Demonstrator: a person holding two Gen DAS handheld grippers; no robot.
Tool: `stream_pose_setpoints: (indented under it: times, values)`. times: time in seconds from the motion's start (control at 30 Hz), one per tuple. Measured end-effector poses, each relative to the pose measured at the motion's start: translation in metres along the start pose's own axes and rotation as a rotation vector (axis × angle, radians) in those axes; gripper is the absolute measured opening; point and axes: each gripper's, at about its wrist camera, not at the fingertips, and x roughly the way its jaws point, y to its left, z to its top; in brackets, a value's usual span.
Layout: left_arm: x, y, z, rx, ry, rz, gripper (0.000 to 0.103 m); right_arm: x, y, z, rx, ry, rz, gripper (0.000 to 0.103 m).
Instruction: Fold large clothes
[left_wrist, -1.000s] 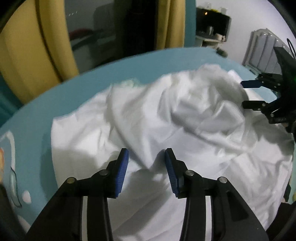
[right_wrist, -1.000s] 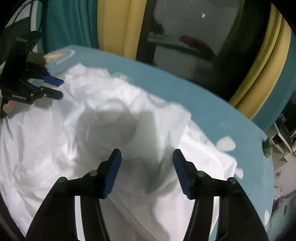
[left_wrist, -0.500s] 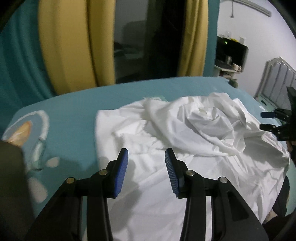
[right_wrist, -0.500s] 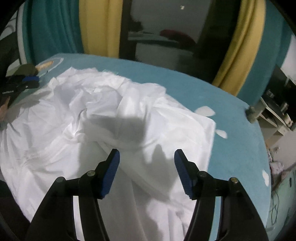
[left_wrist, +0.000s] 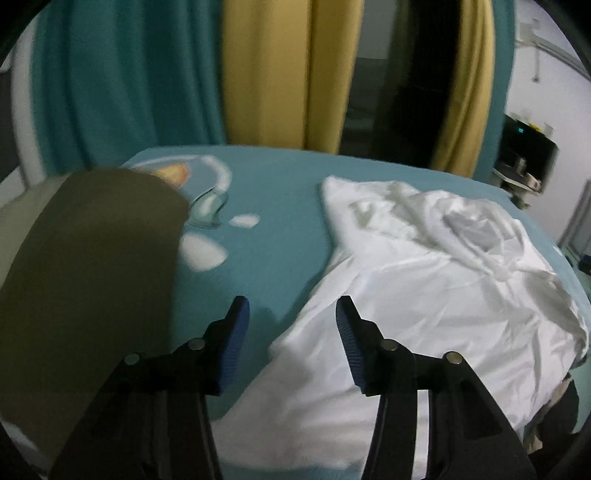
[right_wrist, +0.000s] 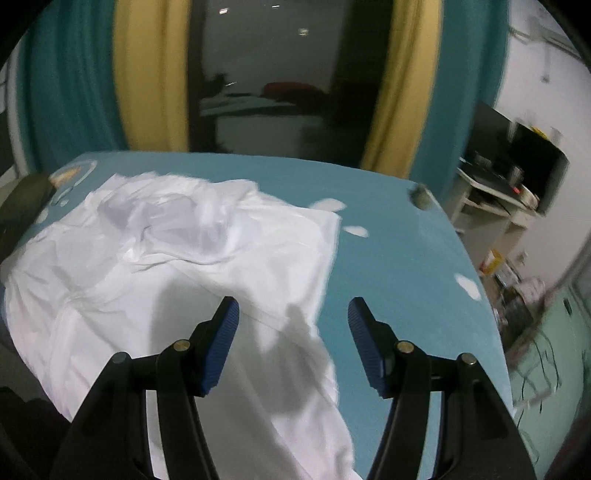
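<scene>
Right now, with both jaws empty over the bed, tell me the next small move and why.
Probably lower both grippers onto the side edges of the white garment and pinch them. The left gripper, whose jaws have just been opening, hangs over its left edge, the right gripper over its right edge; neither holds cloth, and the garment lies rumpled on the teal bed.

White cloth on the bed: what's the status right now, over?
Left gripper open, jaws just widened, nothing between them. Right gripper open, empty. White garment crumpled on the teal bed, unfolded. Olive cushion near the left gripper.
</scene>
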Motion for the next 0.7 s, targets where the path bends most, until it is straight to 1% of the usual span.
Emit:
stream_pose_setpoints:
  times: [0.1, 0.2, 0.33, 0.4, 0.53, 0.63, 0.7]
  values:
    - [-0.002, 0.010, -0.016, -0.017, 0.012, 0.015, 0.052, -0.006, -0.018, -0.013, 0.069, 0.007, -0.031, 0.062]
    - [-0.003, 0.011, -0.030, 0.017, 0.028, 0.046, 0.053, -0.010, -0.033, -0.030, 0.130, 0.026, -0.057, 0.062]
    - [-0.002, 0.011, -0.043, 0.051, 0.041, 0.060, 0.055, -0.015, -0.049, -0.051, 0.198, 0.046, -0.091, 0.062]
    - [-0.001, 0.012, -0.047, 0.051, 0.045, 0.073, 0.056, -0.016, -0.060, -0.064, 0.238, 0.062, -0.107, 0.062]
    - [0.007, 0.018, -0.050, 0.019, 0.081, 0.067, 0.056, -0.018, -0.071, -0.086, 0.291, 0.090, -0.119, 0.062]
    - [0.009, 0.015, -0.055, 0.038, 0.104, 0.033, 0.056, -0.021, -0.076, -0.098, 0.306, 0.104, -0.122, 0.062]
    - [0.009, 0.011, -0.057, 0.062, 0.092, 0.044, 0.056, -0.021, -0.078, -0.104, 0.314, 0.109, -0.110, 0.062]
